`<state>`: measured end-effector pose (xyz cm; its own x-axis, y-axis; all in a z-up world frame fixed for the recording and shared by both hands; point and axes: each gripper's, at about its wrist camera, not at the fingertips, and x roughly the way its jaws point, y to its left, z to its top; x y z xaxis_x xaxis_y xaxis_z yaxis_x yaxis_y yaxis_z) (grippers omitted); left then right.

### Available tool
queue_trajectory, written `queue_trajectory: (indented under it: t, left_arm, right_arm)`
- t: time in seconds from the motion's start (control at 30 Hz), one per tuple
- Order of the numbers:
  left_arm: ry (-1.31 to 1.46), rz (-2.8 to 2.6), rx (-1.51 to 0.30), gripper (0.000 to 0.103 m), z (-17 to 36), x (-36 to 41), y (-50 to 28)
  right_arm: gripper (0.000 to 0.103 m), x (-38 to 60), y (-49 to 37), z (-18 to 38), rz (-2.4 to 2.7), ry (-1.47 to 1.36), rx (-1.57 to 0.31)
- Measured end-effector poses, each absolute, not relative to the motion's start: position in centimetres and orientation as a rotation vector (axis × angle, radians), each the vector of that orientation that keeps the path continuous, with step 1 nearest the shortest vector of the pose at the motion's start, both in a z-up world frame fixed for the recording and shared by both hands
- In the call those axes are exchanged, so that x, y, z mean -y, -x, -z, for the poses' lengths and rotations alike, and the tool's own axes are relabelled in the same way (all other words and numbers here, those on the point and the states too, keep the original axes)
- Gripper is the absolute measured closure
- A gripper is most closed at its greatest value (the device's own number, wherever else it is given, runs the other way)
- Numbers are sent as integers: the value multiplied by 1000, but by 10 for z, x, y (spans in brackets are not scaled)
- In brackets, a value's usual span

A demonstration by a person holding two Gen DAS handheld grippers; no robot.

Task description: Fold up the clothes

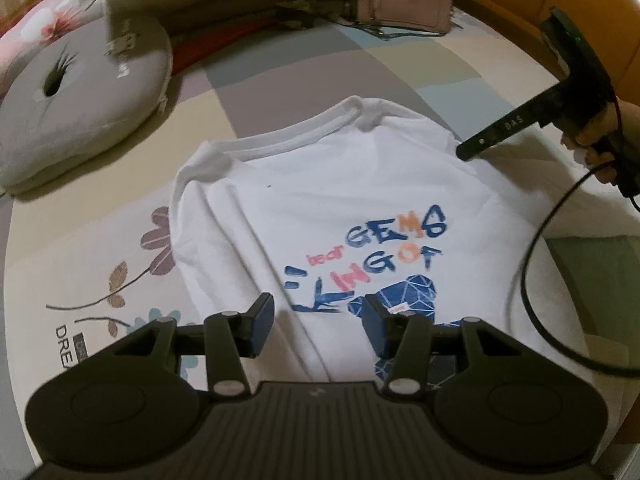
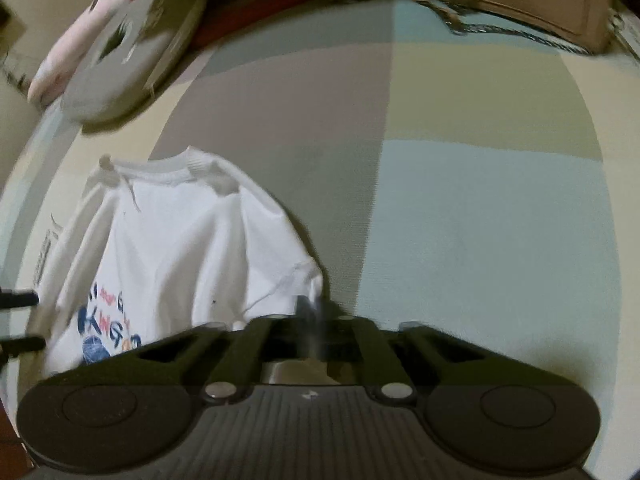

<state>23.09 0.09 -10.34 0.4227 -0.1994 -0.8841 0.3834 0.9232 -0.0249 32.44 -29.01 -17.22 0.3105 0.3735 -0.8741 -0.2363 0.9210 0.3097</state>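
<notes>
pinching the white t-shirt (image 2: 180, 248) by its edge at 6 o'clock, our right tool (image 2: 310, 320) is pressed together on cloth; we keep it taut. our left tool (image 1: 318, 326) hangs spread over the print. the shirt lies on the bed (image 2: 460, 200).

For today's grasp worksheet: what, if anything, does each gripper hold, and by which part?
The right gripper pinches the white T-shirt at its right side edge, jaws shut. The left gripper holds nothing; its jaws stand open above the print.
</notes>
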Motion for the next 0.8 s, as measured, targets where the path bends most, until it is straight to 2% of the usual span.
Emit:
queue_trajectory:
  t: [0.3,0.37,0.4,0.6,0.8]
  left_arm:
    - [-190,331,-1066,53,99,-10,-238]
    - [-193,328,-1065,53,97,-10,-240]
    - [-194,329,-1063,53,96,-10,-240]
    - [-197,343,-1054,53,92,-7,-238]
    - [-209,372,-1059,53,93,3,-235]
  right_arm:
    - [98,291,-372,161,-307,-13,-1123]
    - [96,296,-379,163,-299,-24,-1147]
    - [91,298,-381,163,-288,-36,-1154]
    - [76,342,-346,135,-200,-137,-1079]
    - [75,396,-290,145,-69,-117,-1166]
